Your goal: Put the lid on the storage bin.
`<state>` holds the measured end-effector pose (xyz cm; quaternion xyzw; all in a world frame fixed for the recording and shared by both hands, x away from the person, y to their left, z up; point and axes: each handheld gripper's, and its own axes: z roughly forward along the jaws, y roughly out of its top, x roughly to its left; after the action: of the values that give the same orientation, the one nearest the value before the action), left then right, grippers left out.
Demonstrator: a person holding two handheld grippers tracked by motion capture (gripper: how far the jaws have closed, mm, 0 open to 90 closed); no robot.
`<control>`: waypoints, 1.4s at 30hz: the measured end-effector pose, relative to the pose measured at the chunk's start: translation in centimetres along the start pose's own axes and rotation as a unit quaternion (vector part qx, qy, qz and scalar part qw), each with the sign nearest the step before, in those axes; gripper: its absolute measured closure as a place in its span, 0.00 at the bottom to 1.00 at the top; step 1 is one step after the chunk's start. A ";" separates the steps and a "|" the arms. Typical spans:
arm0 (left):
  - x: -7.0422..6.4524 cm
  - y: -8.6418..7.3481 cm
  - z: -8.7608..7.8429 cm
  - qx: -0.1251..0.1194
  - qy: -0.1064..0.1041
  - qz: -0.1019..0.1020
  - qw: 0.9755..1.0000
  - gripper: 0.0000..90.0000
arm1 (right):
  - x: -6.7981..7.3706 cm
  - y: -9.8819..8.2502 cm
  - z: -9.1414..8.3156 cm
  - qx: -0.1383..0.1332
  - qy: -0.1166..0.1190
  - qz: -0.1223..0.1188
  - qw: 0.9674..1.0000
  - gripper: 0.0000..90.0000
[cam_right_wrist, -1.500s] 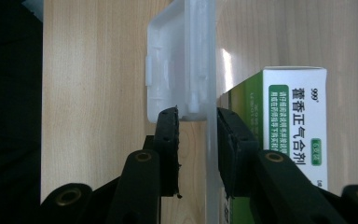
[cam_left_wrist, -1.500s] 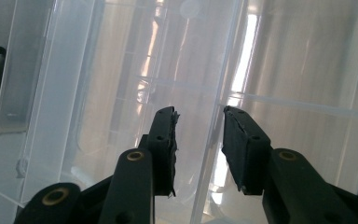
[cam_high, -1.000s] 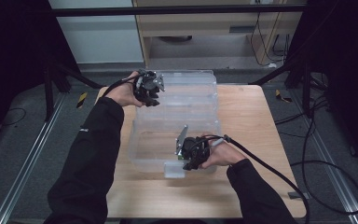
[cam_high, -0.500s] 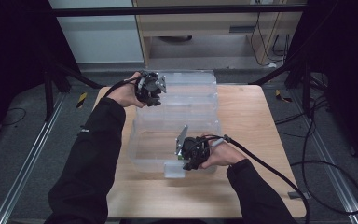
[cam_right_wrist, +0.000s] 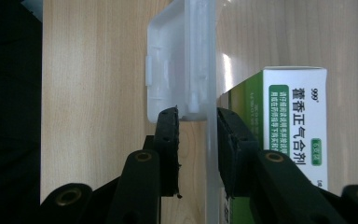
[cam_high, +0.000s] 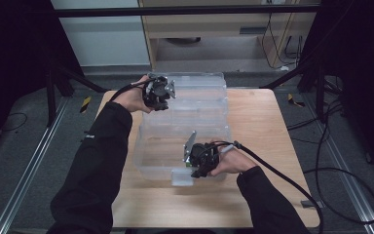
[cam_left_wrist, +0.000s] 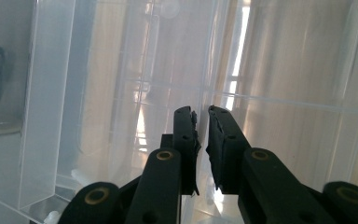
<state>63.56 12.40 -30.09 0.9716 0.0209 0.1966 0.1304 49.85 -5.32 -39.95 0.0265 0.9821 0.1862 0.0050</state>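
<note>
The biggest change is at the clear plastic storage box, which sits on the middle of the light wooden table with its hinged lid folded open toward the far edge. Against the pictures from a second ago, both hands sit where they were and the box has not shifted; what differs is the left gripper, whose jaws have just been closing on the lid's near-left rim. In the left gripper view its black pads stand almost together with a thin edge of the clear lid running between them, so it looks like a pinch on that rim. The likely meaning: the lid is now held for swinging shut.

The right gripper is at the box's front wall, beside the latch tab. In the right gripper view its jaws straddle the clear front wall, narrowly set and seemingly gripping it to steady the box. A green-and-white medicine carton lies inside, just behind that wall.

Around the table: grey carpet, black frame legs, a floor rail, trailing cables, and a pale wooden cabinet behind.
</note>
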 end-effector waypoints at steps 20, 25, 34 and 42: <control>-1.1 0.5 -0.3 0.019 0.028 0.025 0.999 0.94 | 0.1 0.0 0.0 0.001 -0.002 0.001 1.000 0.79; -1.2 0.8 -0.5 0.021 0.024 0.027 0.999 0.95 | 0.2 0.0 0.0 0.001 -0.008 -0.007 1.000 0.80; -1.4 0.9 -0.8 0.026 0.023 0.033 0.999 0.96 | 0.3 0.1 0.0 0.003 -0.012 -0.003 1.000 0.80; -1.8 1.0 -1.3 0.025 0.021 0.037 0.999 0.97 | 0.4 0.0 0.1 0.002 -0.016 -0.002 1.000 0.80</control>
<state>61.34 11.63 -29.34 0.9704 -0.0077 0.2209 0.0977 49.41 -5.25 -40.00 0.0278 0.9823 0.1840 0.0208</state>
